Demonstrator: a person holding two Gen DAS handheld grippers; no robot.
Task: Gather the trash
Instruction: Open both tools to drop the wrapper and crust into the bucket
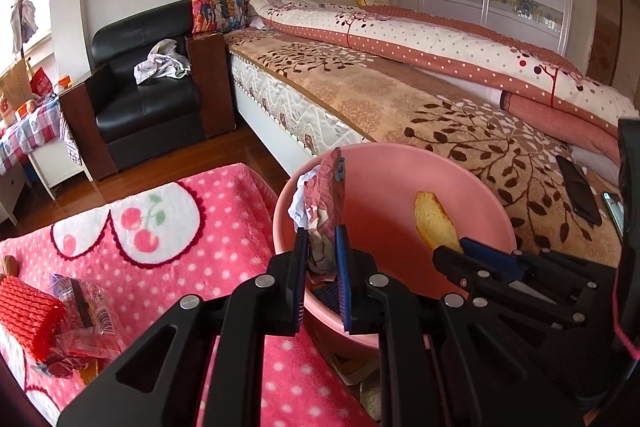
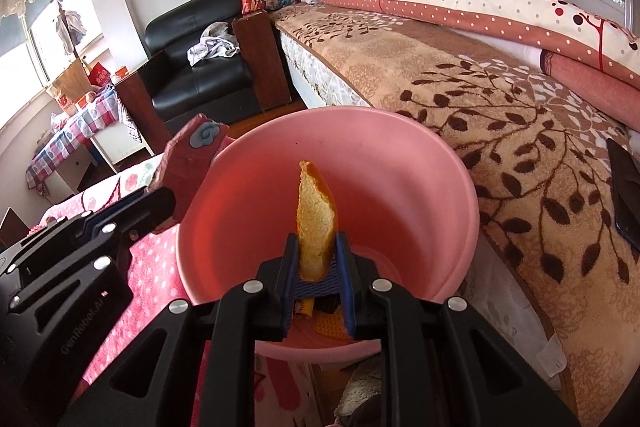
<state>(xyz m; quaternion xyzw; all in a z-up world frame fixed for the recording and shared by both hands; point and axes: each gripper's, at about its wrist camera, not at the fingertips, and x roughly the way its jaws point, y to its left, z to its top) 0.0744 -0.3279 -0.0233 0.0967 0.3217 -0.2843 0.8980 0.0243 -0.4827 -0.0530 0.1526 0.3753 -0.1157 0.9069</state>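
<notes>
Left gripper (image 1: 322, 243) clamps a crumpled pink wrapper (image 1: 324, 203) over the pink basin (image 2: 452, 187) rim; right gripper (image 2: 317, 247) pinches an orange peel (image 2: 316, 215) above the basin, beside the bed (image 2: 500, 107)

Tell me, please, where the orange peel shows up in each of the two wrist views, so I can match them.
Left wrist view: the orange peel is right of centre, inside the pink basin, held by the right gripper coming in from the right.
Right wrist view: the orange peel stands upright at centre, clamped between the right gripper's fingers over the pink basin.
Shared landmark: the black armchair by the bed.
</notes>
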